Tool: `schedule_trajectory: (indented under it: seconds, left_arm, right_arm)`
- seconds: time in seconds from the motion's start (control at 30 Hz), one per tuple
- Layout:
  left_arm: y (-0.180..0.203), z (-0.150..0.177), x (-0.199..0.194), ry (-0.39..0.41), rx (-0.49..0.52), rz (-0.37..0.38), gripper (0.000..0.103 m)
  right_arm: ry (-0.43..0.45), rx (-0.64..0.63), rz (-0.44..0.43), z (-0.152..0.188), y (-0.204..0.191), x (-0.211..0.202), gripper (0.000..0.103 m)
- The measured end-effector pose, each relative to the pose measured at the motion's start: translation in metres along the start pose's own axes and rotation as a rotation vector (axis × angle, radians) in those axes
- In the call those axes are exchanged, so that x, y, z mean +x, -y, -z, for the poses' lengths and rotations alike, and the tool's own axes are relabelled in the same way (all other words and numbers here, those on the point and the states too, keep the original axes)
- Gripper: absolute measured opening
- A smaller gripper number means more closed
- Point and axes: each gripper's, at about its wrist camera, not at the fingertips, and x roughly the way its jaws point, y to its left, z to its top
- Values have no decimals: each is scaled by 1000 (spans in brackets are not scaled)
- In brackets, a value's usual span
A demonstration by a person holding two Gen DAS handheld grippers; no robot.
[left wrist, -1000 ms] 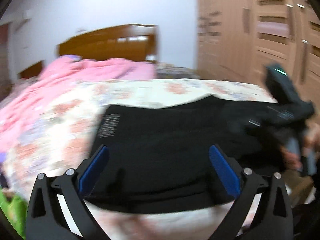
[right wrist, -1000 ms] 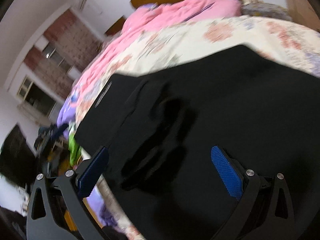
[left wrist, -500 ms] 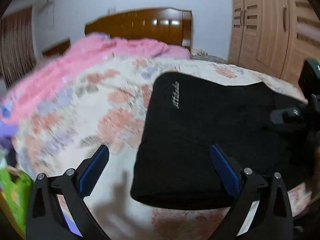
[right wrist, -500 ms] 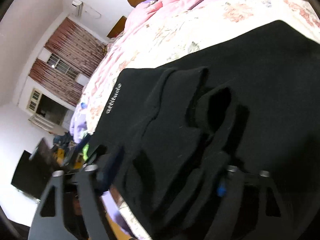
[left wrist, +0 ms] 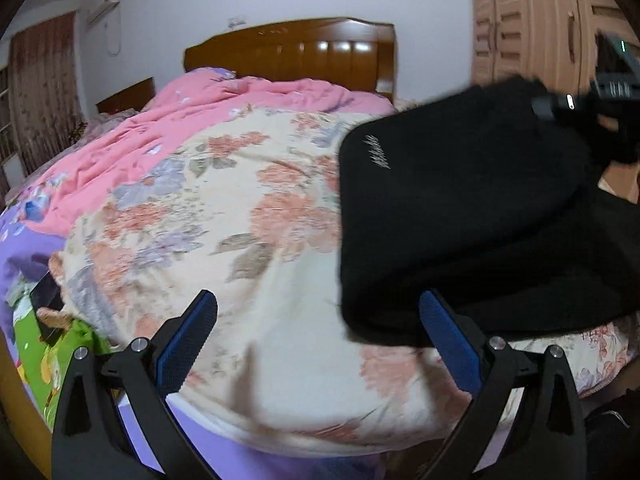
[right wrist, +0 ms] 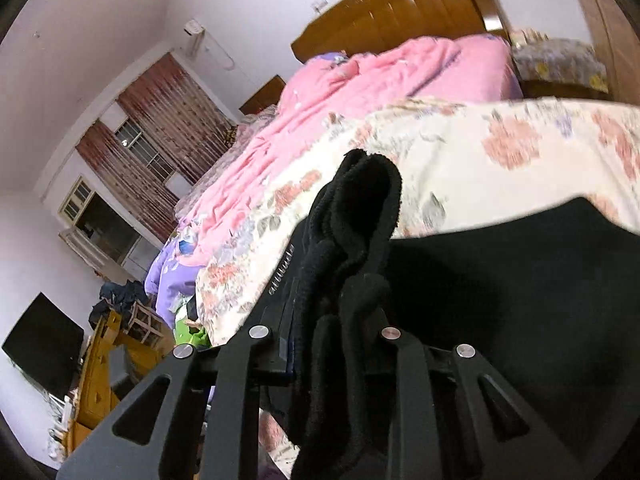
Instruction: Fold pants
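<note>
The black pants [left wrist: 460, 216] lie folded on the floral quilt [left wrist: 224, 216] at the right, with a small pale logo facing up. My left gripper [left wrist: 316, 344] is open and empty, its right pad just at the pants' near edge. My right gripper [right wrist: 332, 320] is shut on a bunched fold of the pants [right wrist: 356, 216] and holds it lifted above the rest of the cloth. The right gripper also shows in the left wrist view [left wrist: 592, 96], at the far right corner of the pants.
A pink blanket [left wrist: 192, 120] covers the far half of the bed before a wooden headboard [left wrist: 292, 52]. A wooden wardrobe [left wrist: 532, 20] stands at the right. Purple and green bedding [left wrist: 28, 280] hangs at the left edge. A television [right wrist: 40, 344] and cluttered furniture stand beyond.
My right gripper closed on the pants and lifted a fold. My left gripper swung left off the pants, which now sit at its right side.
</note>
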Motion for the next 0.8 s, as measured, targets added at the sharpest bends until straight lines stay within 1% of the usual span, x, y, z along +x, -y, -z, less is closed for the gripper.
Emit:
schedule_trajectory:
  seconds: [0.1, 0.17, 0.2, 0.23, 0.3, 0.37, 0.43, 0.47, 0.5, 0.53, 0.63, 0.7, 0.73, 0.8]
  left_arm:
    - [11, -6, 18, -22, 38, -77, 101]
    - [8, -13, 33, -57, 19, -152, 102]
    - [3, -15, 36, -66, -2, -143, 102]
    - [-2, -16, 38, -77, -33, -115, 102]
    - [-6, -15, 38, -85, -55, -99, 102]
    - [-5, -11, 38, -89, -40, -96, 102]
    - [-4, -11, 38, -92, -49, -90, 102]
    - [-3, -11, 39, -94, -52, -86, 102]
    - [-2, -11, 40, -97, -52, -92, 102]
    - [-1, -12, 40, -97, -50, -96, 102]
    - [-1, -13, 40, -106, -52, -98, 102]
    - [0, -14, 40, -111, -51, -104, 102]
    - [1, -15, 39, -112, -44, -110, 102]
    - [5, -16, 38, -109, -24, -120, 102]
  right_arm:
    - [14, -4, -11, 2, -7, -3, 22]
    - [28, -7, -13, 5, -4, -15, 22]
    - [39, -15, -4, 7, -2, -21, 22]
    - [45, -24, 7, 8, 1, -28, 22]
    - [37, -27, 55, 17, 15, -34, 22]
    - [-8, 33, 98, 32, 43, -27, 22]
    - [-62, 98, 126, 47, 68, -13, 22]
    - [-73, 129, 137, 57, 80, -7, 22]
    - [-55, 143, 124, 61, 84, -8, 22]
    - [-50, 151, 111, 61, 86, -8, 22]
    - [-48, 103, 129, 59, 75, -10, 22]
    - [-27, 97, 116, 57, 68, -17, 22]
    - [-8, 85, 117, 56, 66, -23, 22]
    - [-9, 78, 124, 57, 68, -26, 22]
